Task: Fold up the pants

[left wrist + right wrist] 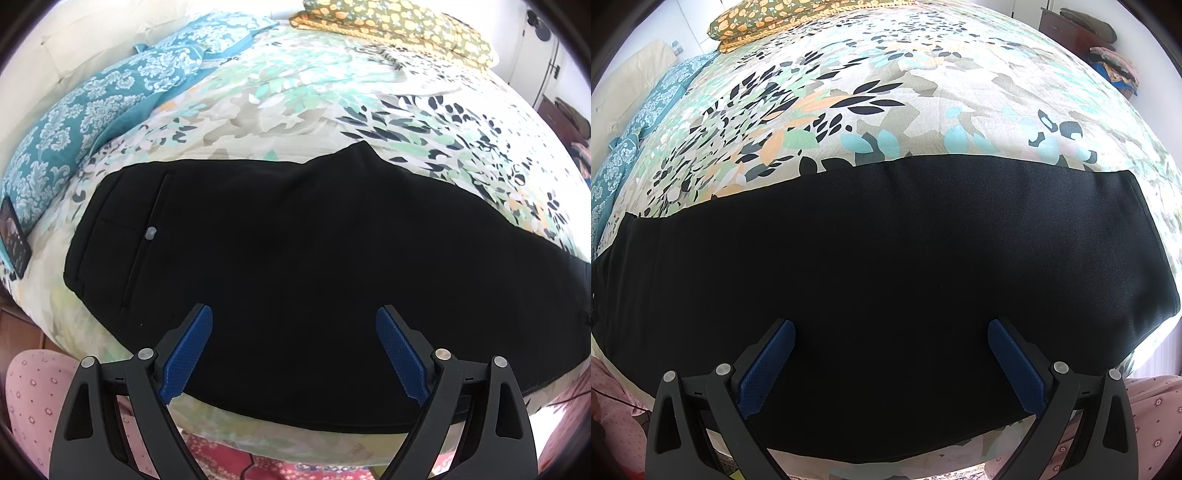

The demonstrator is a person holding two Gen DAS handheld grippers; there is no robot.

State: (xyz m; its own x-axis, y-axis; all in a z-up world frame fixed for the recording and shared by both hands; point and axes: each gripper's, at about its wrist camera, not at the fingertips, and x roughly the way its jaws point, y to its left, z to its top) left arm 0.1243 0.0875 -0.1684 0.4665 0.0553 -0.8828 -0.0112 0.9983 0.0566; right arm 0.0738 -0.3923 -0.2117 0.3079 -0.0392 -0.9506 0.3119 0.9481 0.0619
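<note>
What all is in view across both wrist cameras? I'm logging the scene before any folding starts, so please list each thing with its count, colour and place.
pants: one, black, laid flat along the near edge of the bed, waist end to the left.
bedspread: one, pale with green, orange and dark leaves, covering the bed.
teal pillows: two or so, teal with white pattern, far left of the bed.
yellow-flowered pillow: one, olive with yellow flowers, at the far edge.
dark device: one, black, by the teal pillows.
pink clothing: pink, dotted, the person's, at the near corners.
left gripper: black with blue pads, jaws open above the pants.
right gripper: same, jaws open.
</note>
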